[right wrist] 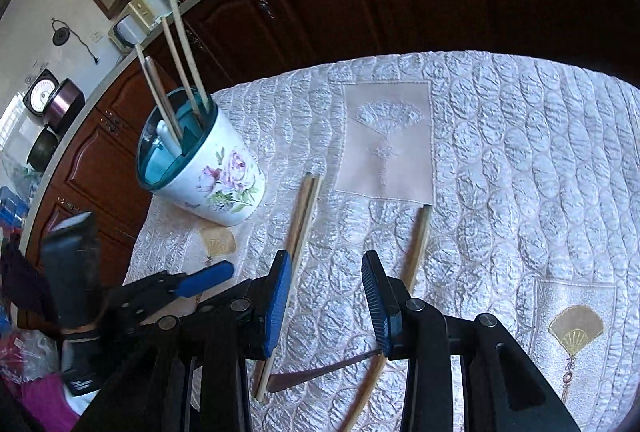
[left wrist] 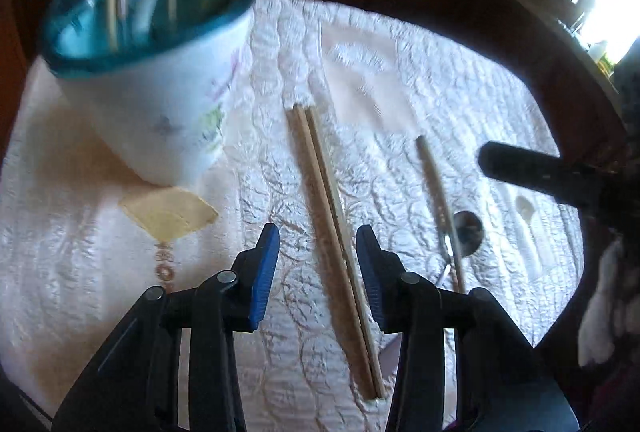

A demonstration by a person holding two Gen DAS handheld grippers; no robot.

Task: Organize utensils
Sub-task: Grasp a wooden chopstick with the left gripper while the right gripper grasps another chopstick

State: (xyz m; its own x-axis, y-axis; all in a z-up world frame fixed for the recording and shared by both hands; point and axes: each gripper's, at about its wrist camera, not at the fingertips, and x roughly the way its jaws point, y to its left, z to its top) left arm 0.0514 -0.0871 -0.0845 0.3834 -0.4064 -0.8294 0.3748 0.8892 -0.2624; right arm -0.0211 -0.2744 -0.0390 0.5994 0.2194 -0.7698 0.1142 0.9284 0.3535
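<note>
1. Chopsticks lie as a pair on the surface, between the released jaws of the left gripper.
2. Right gripper, also released, hovers over a spoon.
3. Left should close on both sticks together, then carry them to the cup.

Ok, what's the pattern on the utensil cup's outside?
White with purple flowers and green leaves on the utensil cup, teal rim and inside; clearest in the right wrist view.
</note>
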